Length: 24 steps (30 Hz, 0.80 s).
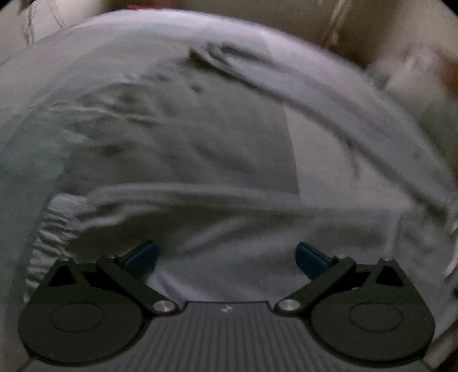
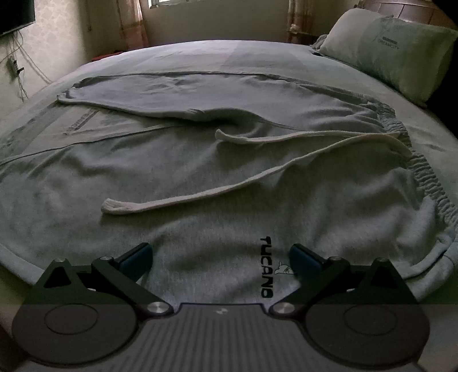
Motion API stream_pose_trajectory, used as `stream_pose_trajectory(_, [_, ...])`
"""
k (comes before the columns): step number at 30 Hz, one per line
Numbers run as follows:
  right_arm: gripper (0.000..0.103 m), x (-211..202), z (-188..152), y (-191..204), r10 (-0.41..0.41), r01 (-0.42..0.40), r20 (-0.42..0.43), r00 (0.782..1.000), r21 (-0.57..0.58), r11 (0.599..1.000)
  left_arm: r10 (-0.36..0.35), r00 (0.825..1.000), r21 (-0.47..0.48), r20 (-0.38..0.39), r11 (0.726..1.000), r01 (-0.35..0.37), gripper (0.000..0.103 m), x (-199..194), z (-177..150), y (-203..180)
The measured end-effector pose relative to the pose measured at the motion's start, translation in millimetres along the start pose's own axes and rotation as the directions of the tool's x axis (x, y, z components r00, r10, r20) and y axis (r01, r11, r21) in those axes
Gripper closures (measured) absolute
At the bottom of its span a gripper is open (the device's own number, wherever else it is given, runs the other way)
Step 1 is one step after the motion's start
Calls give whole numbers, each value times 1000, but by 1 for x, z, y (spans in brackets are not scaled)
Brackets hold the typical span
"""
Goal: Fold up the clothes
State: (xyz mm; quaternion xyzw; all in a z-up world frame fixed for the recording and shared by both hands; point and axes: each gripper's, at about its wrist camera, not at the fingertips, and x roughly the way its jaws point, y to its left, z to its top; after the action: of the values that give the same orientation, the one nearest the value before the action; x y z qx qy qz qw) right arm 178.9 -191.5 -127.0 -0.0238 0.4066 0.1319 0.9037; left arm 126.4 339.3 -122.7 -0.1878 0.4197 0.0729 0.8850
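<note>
Grey sweatpants (image 2: 200,171) lie spread across the bed, elastic waistband (image 2: 429,177) at the right, one leg stretching to the far left. Two white drawstrings (image 2: 200,197) trail over the fabric, and black lettering (image 2: 266,266) sits near the camera. My right gripper (image 2: 220,257) hovers just above the near fabric, open, nothing between its blue pads (image 2: 137,257). The left wrist view is blurred. It shows the same grey sweatpants (image 1: 186,143), with the gathered waistband (image 1: 51,237) at the left. My left gripper (image 1: 226,257) is open over the cloth, holding nothing.
The pants rest on a pale bedspread (image 2: 200,54) that covers the whole bed. A pillow (image 2: 386,51) lies at the far right corner. Curtains and a window (image 2: 160,17) stand behind the bed. Cables hang on the left wall (image 2: 17,68).
</note>
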Motion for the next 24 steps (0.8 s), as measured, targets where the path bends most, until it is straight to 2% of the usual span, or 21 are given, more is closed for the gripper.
stream_pose_trajectory(3, [0,1,1,1,-7,7,-4,1000,2,1000,119,993,-58,-1,991,-119,1,-7,12,10])
stream_pose_trajectory(4, [0,1,1,2,-10,10,-5,1000,3,1000,121,993,-57,10,991,-120,1,-11,14,10])
stream_pose_trajectory(5, [0,1,2,2,-13,13,-4,1000,3,1000,111,994,-55,21,992,-110,1,-17,14,9])
stream_pose_trajectory(8, [0,2,1,3,-20,20,-1,1000,3,1000,13,999,-11,38,1000,-13,1,-32,2,-2])
stream_pose_trajectory(11, [0,2,2,3,-23,23,-3,1000,8,1000,-55,998,36,6,998,55,1,-34,-18,-9])
stream_pose_trajectory(14, [0,2,1,1,-19,19,0,1000,13,1000,-70,996,18,-46,997,71,1,-25,-37,-4])
stream_pose_trajectory(18, [0,2,2,-3,-4,4,5,1000,21,1000,-86,996,-15,-20,996,86,1,-37,-51,9])
stream_pose_trajectory(21, [0,1,1,-4,1,-1,9,1000,25,1000,-21,999,-8,-35,1000,20,1,-45,-52,9])
stream_pose_trajectory(24, [0,1,0,-4,2,-3,17,1000,30,1000,62,997,77,-52,995,-58,1,-44,-54,-4])
